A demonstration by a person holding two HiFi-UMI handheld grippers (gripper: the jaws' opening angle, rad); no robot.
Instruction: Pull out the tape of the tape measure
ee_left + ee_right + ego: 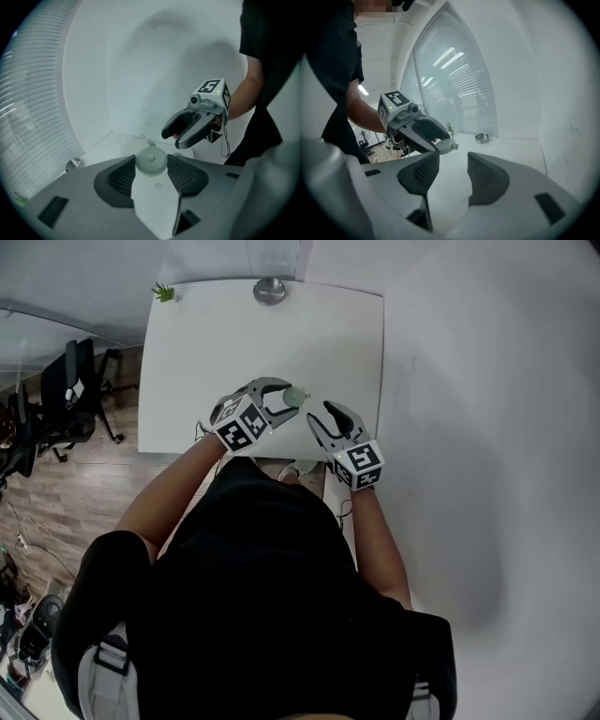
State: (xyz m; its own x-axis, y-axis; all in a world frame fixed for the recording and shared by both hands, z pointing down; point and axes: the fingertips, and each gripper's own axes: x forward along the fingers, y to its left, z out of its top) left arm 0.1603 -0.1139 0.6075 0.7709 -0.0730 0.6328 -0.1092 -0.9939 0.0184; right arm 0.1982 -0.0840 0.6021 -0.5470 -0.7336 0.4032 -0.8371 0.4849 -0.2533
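The left gripper (286, 397) is clamped on the tape measure (295, 397), a small round pale case that sits just left of centre in the head view, above the near edge of the table (206, 343). In the left gripper view the case fills the gap at lower centre, with a ribbed pad pressing on each side. The grip falls across the flat faces, probably so that the rim, where the tape comes out, is left free.

A small tab (454, 146) juts from the case on the side turned toward the right gripper (319, 411). That looks deliberate: the case is offered with its pull end facing the other tool, so the tape can be drawn straight away from the holding hand.

The right gripper lies right of centre in the head view, near the case but not touching it, its tips aimed up and left at it. In its own view the jaws stand apart with nothing between them, and the case and tab show just above the left jaw, left of centre. It seems lined up to come onto the tab.

No tape is out of the case yet. The next move calls for a fine pinch on a very small tab.
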